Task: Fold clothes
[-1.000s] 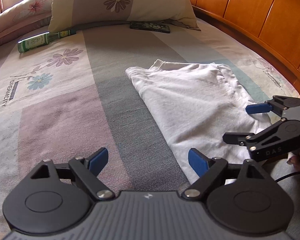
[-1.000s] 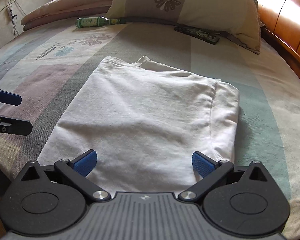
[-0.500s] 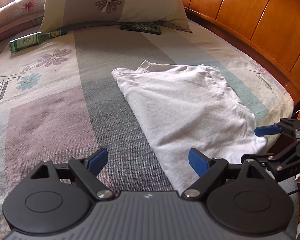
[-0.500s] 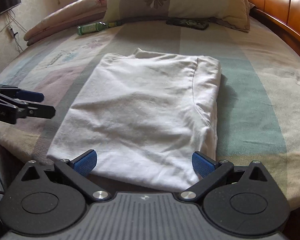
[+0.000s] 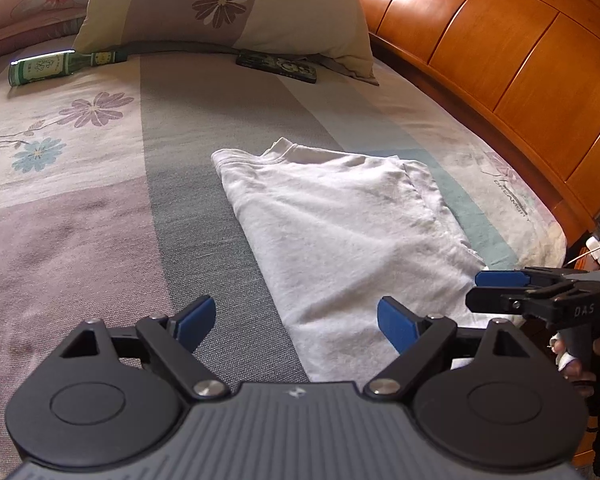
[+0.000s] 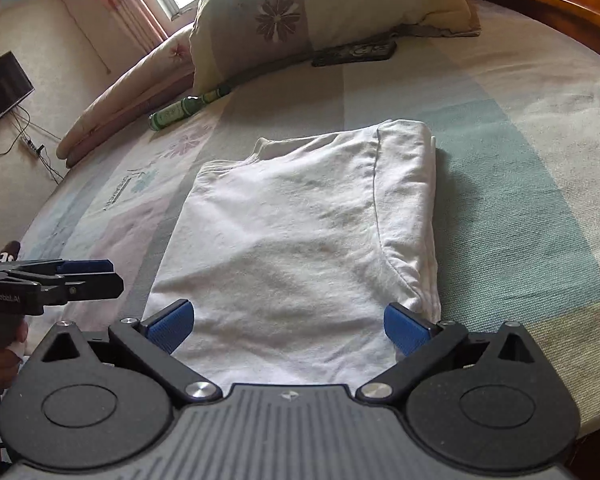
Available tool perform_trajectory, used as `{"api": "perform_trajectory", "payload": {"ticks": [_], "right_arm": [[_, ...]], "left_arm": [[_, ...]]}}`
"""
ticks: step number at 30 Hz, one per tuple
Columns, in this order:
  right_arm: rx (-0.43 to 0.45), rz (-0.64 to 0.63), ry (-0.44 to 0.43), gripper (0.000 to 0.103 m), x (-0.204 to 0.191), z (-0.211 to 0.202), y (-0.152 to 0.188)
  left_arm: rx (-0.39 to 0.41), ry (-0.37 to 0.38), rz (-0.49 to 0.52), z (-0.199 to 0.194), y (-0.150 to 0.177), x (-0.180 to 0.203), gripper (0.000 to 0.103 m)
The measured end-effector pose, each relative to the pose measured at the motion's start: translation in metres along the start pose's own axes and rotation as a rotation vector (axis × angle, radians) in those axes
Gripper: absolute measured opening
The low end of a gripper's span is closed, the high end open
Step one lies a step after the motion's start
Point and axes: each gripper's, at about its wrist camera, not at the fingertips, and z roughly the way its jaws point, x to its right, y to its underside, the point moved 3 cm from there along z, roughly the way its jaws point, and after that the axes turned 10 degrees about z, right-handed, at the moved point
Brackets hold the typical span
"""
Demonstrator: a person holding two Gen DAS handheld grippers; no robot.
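A bed [image 5: 100, 240] in striped, flower-printed sheeting carries a folded white T-shirt [image 5: 352, 236] and a few loose items.

The T-shirt lies flat near the bed's front edge, its collar pointing toward the far end and one sleeve folded over along the side nearer the wooden headboard [image 5: 520, 60]. At the far end a large floral pillow [image 5: 228, 4] rests on the sheet, with a dark remote control [image 5: 277, 67] just in front of it. A green bottle [image 5: 48, 67] lies on its side near the pillow's other corner, and a rolled quilt [image 6: 128, 92] runs along the far edge beyond it.
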Motion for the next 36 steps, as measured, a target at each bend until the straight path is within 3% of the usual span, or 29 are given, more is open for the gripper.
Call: {"api": "perform_trajectory", "payload": {"ticks": [7,15,20,29,33,36], "right_arm": [[0.003,0.164,-0.080,0.103,0.031,0.006,-0.026],[-0.159,0.429,-0.194,0.103,0.079,0.046,-0.050],[-0.185,0.441,-0.238,0.103,0.078,0.064,-0.062],[-0.169,0.449,-0.273,0.103,0.076,0.087,-0.080],[-0.158,0.450,-0.278,0.103,0.076,0.088,-0.079],[-0.210,0.447,-0.279,0.103,0.072,0.077,-0.065]], "left_arm": [[-0.008,0.076,-0.129,0.021,-0.006,-0.014,0.088],[-0.064,0.256,-0.328,0.047,-0.003,-0.038,0.088],[-0.083,0.366,-0.426,0.065,-0.006,-0.048,0.088],[-0.059,0.453,-0.476,0.099,-0.031,-0.053,0.094],[-0.071,0.482,-0.506,0.093,-0.023,-0.054,0.095],[-0.092,0.532,-0.539,0.085,-0.007,-0.054,0.095]]}}
